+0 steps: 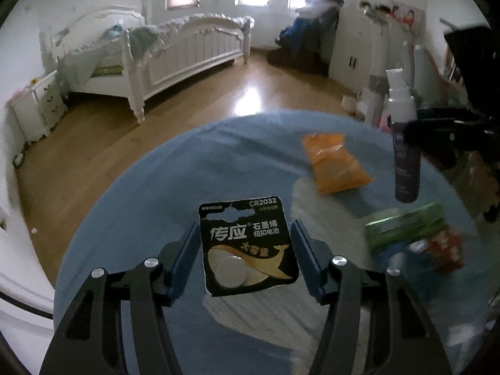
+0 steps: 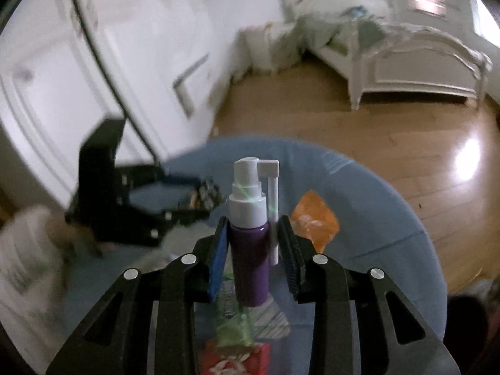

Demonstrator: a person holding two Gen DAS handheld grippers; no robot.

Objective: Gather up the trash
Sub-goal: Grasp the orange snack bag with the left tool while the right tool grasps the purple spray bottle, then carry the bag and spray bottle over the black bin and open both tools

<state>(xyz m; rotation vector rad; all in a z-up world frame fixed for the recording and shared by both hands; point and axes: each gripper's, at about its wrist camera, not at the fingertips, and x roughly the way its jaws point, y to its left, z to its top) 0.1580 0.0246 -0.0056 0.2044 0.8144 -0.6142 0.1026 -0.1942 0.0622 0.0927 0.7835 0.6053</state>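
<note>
My left gripper (image 1: 245, 228) is shut on a black CR2032 button-battery card (image 1: 248, 247) and holds it upright above the blue table cloth (image 1: 150, 218). The card's side edges sit against both blue pads. My right gripper (image 2: 253, 222) is shut on a purple spray bottle (image 2: 250, 259) with a white pump top and a side nozzle, gripping it by its upper body. In the left wrist view the spray bottle (image 1: 406, 162) hangs clear of the table at the right. An orange packet (image 1: 336, 162) lies on the cloth beyond both grippers.
A green wrapper (image 1: 406, 228) and a red packet (image 1: 447, 250) lie on the round table at the right. A white bed (image 1: 187, 50) stands across the wooden floor (image 1: 218, 93). White cupboard doors (image 2: 78, 62) stand beside the table.
</note>
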